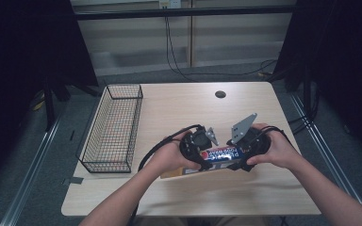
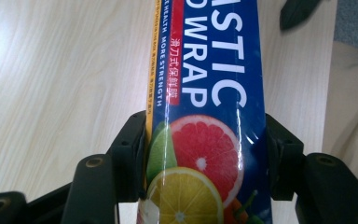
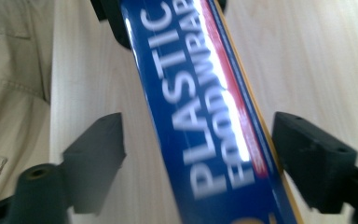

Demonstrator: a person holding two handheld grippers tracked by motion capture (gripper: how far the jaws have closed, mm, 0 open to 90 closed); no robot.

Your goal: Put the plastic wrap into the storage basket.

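Two tools meet over one long blue box of plastic food wrap [image 1: 222,154], which hangs level just above the near middle of the table [image 1: 179,101], one end in each. In the left tool view the left tool [image 2: 205,154] has its black pads pressed flat against both long sides of the box [image 2: 205,107] at the end with the citrus print, so that grip looks firm. In the right tool view the right tool [image 3: 198,154] stands spread, with clear wood showing between each pad and the box [image 3: 205,102] that runs up between them; it has hold of nothing. My reading is a hand-over in its last part: the left tool [image 1: 194,147] now carries the box alone and the right tool [image 1: 250,143] is free to draw back. The next move, I judge, asks the right tool to back straight off along the box's length without clipping its yellow edge, and the left to keep the long box from drooping at its free end. For room, the wire basket [image 1: 113,129] stands empty along the table's left edge, well apart from the hands, and the far half of the table lies bare save for a small dark hole [image 1: 220,94]. A tan flat thing [image 1: 179,172] lies under the hands near the front edge, close to the person's lap.
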